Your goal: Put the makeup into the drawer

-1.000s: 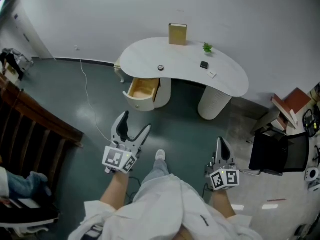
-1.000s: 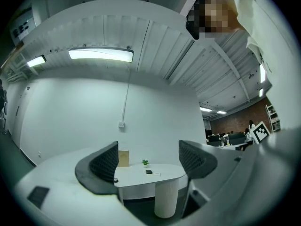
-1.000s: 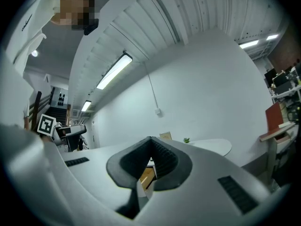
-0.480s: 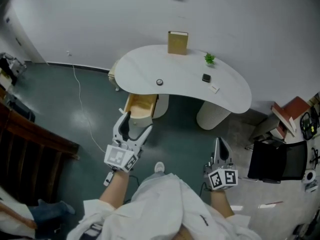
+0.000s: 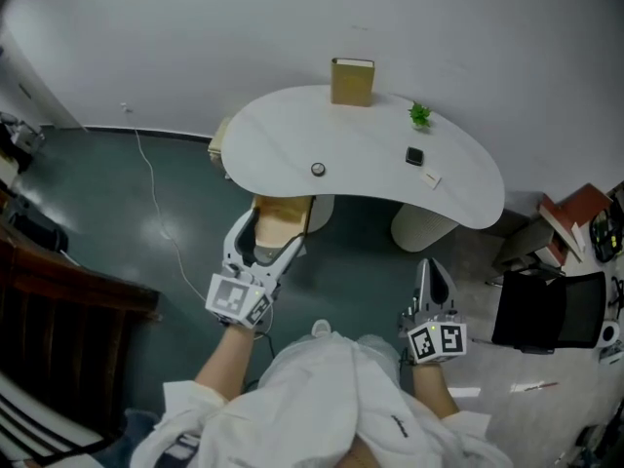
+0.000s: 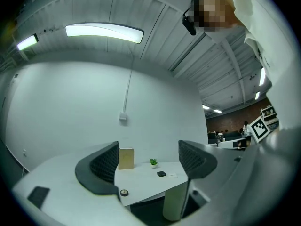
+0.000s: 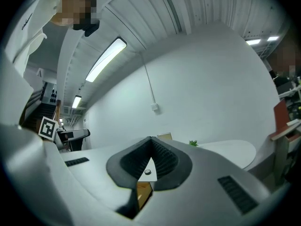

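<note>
Makeup, i.e. small round black pot [image 5: 318, 169] & black square compact [image 5: 415, 156], sits untouched on white kidney-shaped bench [image 5: 283, 135]. Step: approach, nothing picked up yet. Left gripper [image 5: 269, 234] jaws spread, empty; right gripper [image 5: 429, 265] jaws clenched on nothing. Next: reach over bench to pot. Open wood-lined drawer [image 5: 285, 211] under bench's left end: no contents visible.

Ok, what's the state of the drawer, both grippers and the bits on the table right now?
Drawer: pulled open.
Left gripper: jaws apart, empty.
Right gripper: jaws together, empty.
Round case: lying on the table, not in the drawer.
Black case: lying on the table, not in the drawer.
Box: upright at the table's back edge.
Plant: upright.
</note>
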`<action>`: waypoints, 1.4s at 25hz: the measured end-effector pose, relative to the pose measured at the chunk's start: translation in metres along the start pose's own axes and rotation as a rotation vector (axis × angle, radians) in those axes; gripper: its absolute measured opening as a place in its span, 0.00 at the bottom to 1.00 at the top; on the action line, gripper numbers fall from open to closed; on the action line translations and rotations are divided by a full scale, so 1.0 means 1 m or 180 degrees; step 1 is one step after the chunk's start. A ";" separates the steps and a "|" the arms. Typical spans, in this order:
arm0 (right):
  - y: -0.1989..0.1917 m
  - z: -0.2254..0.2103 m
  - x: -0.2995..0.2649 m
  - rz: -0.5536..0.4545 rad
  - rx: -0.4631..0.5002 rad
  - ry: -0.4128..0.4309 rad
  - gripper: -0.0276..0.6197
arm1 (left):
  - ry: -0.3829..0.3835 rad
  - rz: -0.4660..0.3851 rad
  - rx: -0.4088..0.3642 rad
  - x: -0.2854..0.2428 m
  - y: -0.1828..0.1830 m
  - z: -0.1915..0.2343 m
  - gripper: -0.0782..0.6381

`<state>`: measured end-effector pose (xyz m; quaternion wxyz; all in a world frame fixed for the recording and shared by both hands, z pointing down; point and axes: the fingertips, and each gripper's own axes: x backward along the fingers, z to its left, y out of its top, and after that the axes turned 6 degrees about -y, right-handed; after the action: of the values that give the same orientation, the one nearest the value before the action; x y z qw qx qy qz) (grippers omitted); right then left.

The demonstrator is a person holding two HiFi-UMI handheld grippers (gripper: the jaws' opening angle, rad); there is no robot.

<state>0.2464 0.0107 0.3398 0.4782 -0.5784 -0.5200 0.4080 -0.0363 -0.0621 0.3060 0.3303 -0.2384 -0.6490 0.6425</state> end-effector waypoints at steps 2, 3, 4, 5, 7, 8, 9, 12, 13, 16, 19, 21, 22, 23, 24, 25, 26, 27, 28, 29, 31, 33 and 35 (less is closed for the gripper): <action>-0.005 0.004 -0.010 0.0053 0.0011 0.0019 0.07 | -0.0006 0.0009 0.0098 -0.007 -0.005 0.009 0.64; -0.006 0.005 -0.015 0.0078 0.0024 0.0029 0.07 | -0.0010 0.0016 0.0137 -0.010 -0.008 0.013 0.64; -0.008 0.006 -0.020 0.0095 0.0034 0.0034 0.07 | -0.0016 0.0026 0.0152 -0.013 -0.010 0.017 0.64; -0.009 0.005 -0.026 0.0108 0.0040 0.0033 0.07 | -0.0021 0.0035 0.0149 -0.017 -0.013 0.020 0.64; -0.013 0.003 -0.037 0.0130 0.0049 0.0035 0.07 | -0.0024 0.0038 0.0147 -0.025 -0.019 0.027 0.64; -0.015 0.002 -0.043 0.0141 0.0052 0.0044 0.07 | -0.0019 0.0038 0.0161 -0.030 -0.022 0.030 0.64; -0.016 0.001 -0.050 0.0154 0.0054 0.0060 0.07 | -0.0008 0.0043 0.0176 -0.035 -0.026 0.033 0.64; -0.022 -0.003 -0.074 0.0200 0.0052 0.0122 0.07 | 0.0023 0.0073 0.0196 -0.053 -0.036 0.042 0.64; -0.024 -0.005 -0.083 0.0213 0.0043 0.0144 0.07 | 0.0030 0.0088 0.0195 -0.060 -0.039 0.046 0.64; -0.026 -0.011 -0.117 0.0242 0.0016 0.0231 0.07 | 0.0059 0.0164 0.0159 -0.086 -0.047 0.057 0.64; -0.026 -0.017 -0.153 0.0285 -0.0005 0.0346 0.07 | 0.0106 0.0246 0.0131 -0.114 -0.053 0.070 0.64; -0.029 -0.021 -0.178 0.0332 -0.0022 0.0438 0.07 | 0.0180 0.0331 0.0117 -0.135 -0.058 0.080 0.64; -0.031 -0.022 -0.191 0.0364 -0.0029 0.0495 0.07 | 0.0209 0.0359 0.0115 -0.146 -0.062 0.085 0.64; -0.034 -0.023 -0.203 0.0397 -0.0033 0.0561 0.07 | 0.0220 0.0371 0.0121 -0.156 -0.067 0.088 0.64; -0.037 -0.023 -0.214 0.0430 -0.0033 0.0628 0.07 | 0.0228 0.0378 0.0133 -0.166 -0.072 0.092 0.64; -0.040 -0.024 -0.225 0.0462 -0.0035 0.0688 0.07 | 0.0252 0.0401 0.0146 -0.175 -0.076 0.096 0.64; -0.043 -0.025 -0.236 0.0493 -0.0044 0.0741 0.07 | 0.0293 0.0440 0.0154 -0.183 -0.079 0.100 0.64; -0.045 -0.026 -0.246 0.0524 -0.0056 0.0790 0.07 | 0.0328 0.0479 0.0156 -0.191 -0.082 0.104 0.64; -0.048 -0.028 -0.257 0.0557 -0.0067 0.0840 0.07 | 0.0342 0.0496 0.0151 -0.199 -0.086 0.107 0.64; -0.052 -0.028 -0.266 0.0591 -0.0074 0.0894 0.07 | 0.0336 0.0486 0.0142 -0.206 -0.090 0.110 0.64; -0.059 -0.027 -0.284 0.0656 -0.0070 0.1010 0.07 | 0.0319 0.0482 0.0142 -0.218 -0.099 0.114 0.64; -0.067 -0.026 -0.300 0.0714 -0.0050 0.1101 0.07 | 0.0348 0.0555 0.0174 -0.228 -0.108 0.121 0.64; -0.075 -0.023 -0.314 0.0780 -0.0046 0.1160 0.07 | 0.0381 0.0629 0.0199 -0.235 -0.117 0.128 0.64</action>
<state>0.2129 -0.3037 0.4096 0.5069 -0.7048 -0.3537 0.3481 0.0398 -0.3283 0.3993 0.3108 -0.3287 -0.5811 0.6765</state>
